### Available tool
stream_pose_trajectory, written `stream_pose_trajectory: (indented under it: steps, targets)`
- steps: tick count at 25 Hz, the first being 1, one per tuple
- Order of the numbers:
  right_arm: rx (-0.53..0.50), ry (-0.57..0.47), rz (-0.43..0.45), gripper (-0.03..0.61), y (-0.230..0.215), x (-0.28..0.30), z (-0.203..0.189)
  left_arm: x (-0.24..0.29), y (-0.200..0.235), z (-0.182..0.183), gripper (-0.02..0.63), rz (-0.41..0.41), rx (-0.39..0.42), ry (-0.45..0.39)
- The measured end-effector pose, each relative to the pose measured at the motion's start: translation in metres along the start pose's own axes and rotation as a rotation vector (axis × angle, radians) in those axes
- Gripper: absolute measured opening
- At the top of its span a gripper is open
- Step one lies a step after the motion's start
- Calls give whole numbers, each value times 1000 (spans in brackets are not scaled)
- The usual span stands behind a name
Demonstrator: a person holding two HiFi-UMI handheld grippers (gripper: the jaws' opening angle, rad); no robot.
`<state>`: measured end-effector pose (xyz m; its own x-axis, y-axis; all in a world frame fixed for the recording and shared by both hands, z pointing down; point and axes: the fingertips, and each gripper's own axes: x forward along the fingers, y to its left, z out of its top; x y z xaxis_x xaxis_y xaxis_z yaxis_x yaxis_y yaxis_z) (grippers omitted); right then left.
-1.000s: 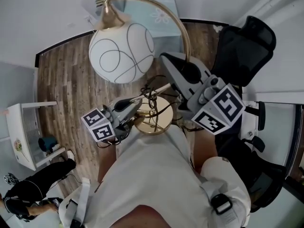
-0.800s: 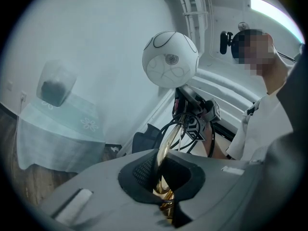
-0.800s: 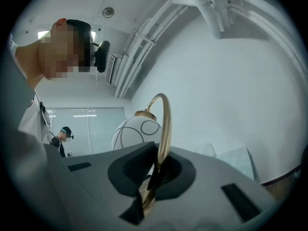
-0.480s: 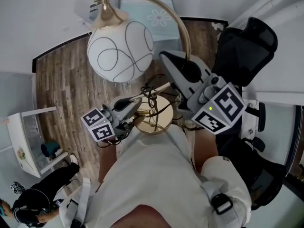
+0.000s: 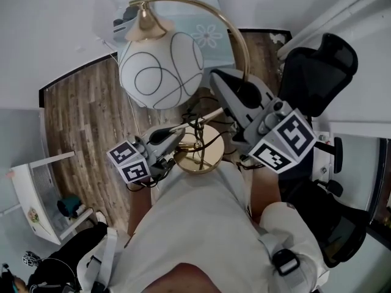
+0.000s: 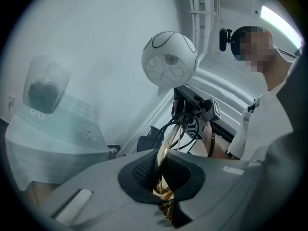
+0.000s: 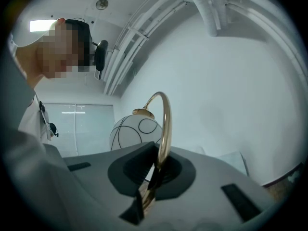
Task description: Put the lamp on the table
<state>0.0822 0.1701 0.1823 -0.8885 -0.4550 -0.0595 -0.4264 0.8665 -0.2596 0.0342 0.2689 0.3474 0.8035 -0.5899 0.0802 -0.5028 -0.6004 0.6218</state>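
At the far left of the head view a white shelf unit (image 5: 29,191) stands on the wooden floor (image 5: 85,115), and a person in black (image 5: 61,270) shows at the bottom left corner.

The left gripper (image 5: 174,136) comes next, low and close to the person's body. Its own view shows its fingers (image 6: 144,170) shut tight on the lower part of the lamp's gold stem (image 6: 163,150), which runs up between them.

The lamp (image 5: 160,71) is in the middle, lifted clear of the floor and carried by both grippers. Its round gold base (image 5: 204,159) hangs just in front of the person's white shirt (image 5: 208,237), with a black cord (image 5: 198,127) looped above it. The white globe shade with thin black lines sits higher in the view, under the gold arc of the stem. Beyond the globe, at the top of the view, is the table (image 5: 204,32) with a pale blue flowered cloth. The lamp is not on it. In the left gripper view a clear box (image 6: 45,88) with something dark inside stands on that cloth.

The right gripper (image 5: 239,90) is to the right of the globe and higher up the stem than the left one. Its fingers (image 7: 139,165) are closed on the curved gold stem, which rises from between them and bends over to the globe.

At the far right a black office chair (image 5: 317,66) stands beside the person.
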Motion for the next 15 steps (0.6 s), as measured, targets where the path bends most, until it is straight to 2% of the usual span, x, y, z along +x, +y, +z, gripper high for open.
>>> stream_pose_trajectory:
  steps: [10, 15]
  targets:
    - [-31, 14, -61, 0, -33, 39, 10, 13, 41, 38, -2, -24, 3, 23]
    - [-26, 13, -55, 0, -61, 44, 17, 36, 55, 51, 0, -20, 3, 30]
